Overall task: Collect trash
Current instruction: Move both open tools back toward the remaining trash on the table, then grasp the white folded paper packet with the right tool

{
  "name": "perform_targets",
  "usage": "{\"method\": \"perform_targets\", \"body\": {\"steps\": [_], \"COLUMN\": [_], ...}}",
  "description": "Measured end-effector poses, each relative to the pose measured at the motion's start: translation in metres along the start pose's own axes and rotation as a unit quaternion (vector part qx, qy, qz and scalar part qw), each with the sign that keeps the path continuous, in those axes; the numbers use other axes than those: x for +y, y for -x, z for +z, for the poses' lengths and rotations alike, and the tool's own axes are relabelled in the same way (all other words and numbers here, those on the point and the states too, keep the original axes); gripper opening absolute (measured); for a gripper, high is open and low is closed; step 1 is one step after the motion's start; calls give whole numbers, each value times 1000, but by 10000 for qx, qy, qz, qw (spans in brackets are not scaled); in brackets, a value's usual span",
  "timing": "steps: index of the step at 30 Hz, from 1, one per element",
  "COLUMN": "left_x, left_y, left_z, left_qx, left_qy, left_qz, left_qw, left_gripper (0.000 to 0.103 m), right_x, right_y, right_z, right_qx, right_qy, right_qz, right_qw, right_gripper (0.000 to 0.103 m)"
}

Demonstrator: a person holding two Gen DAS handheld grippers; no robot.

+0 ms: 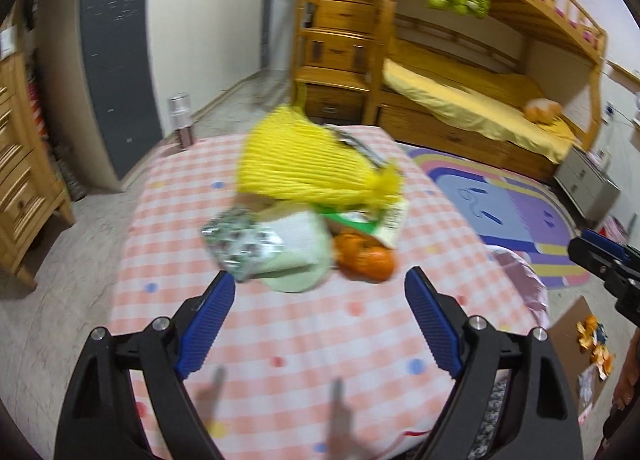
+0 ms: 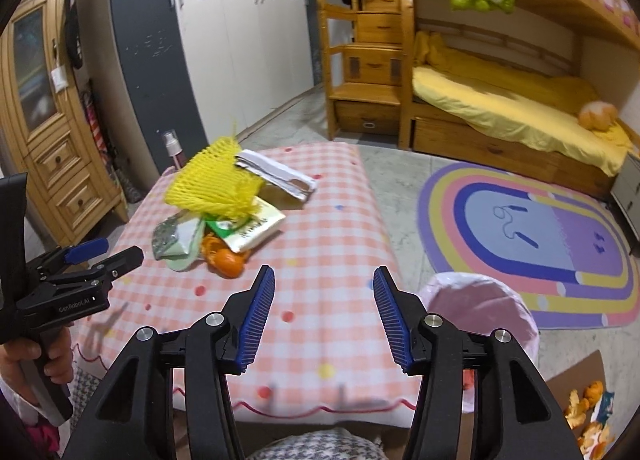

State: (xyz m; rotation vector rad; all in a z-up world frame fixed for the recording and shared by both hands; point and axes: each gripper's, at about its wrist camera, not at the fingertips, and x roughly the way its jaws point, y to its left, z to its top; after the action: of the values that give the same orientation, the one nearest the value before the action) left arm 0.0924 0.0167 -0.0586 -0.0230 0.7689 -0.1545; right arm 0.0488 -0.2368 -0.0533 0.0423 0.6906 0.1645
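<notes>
A heap of trash lies on the pink checked table (image 1: pixel 320 340): a yellow foam net (image 1: pixel 304 163), a silver foil wrapper (image 1: pixel 240 244), a pale green paper piece (image 1: pixel 296 256), orange peel (image 1: pixel 364 256) and a green-and-white packet (image 2: pixel 252 230). A crumpled white paper (image 2: pixel 276 175) lies behind the net. My left gripper (image 1: pixel 320 288) is open and empty, just short of the heap. My right gripper (image 2: pixel 324 300) is open and empty above the table's near half, beside a bin with a pink liner (image 2: pixel 480 320) at the table's right.
A cardboard sheet (image 2: pixel 584 392) with more peel and wrappers lies on the floor at lower right. A spray bottle (image 2: pixel 174 147) stands behind the table. A wooden bunk bed (image 2: pixel 500 111), a rainbow rug (image 2: pixel 532 240) and a wooden cabinet (image 2: pixel 48 131) surround the table.
</notes>
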Motion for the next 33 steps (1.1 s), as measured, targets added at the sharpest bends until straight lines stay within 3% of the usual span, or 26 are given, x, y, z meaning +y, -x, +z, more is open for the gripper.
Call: {"method": "perform_targets", "body": {"steps": [5,10,24,33], "left_x": [30,45,69,67], "left_y": [-4,-13,-66,-110], "left_z": [6,20,61,81], "left_qx": [-4,-61,-49,135], "left_qy": [112,129,191,82], "left_qz": [263,420,419,384], "left_qw": [9996,9990,9989,9991], "left_gripper": [88,88,88,88], "right_x": [20,31,30,41], "right_y": [-13,-40,-150,-210], "right_z": [11,26,61,74], "right_qx": [26,137,562,817], "right_qy": [206,426,997,1570], "right_qz": [68,-3,28,431], "right_qw": [9998,9990,9934,9833], "right_gripper": [51,42,43,52]}}
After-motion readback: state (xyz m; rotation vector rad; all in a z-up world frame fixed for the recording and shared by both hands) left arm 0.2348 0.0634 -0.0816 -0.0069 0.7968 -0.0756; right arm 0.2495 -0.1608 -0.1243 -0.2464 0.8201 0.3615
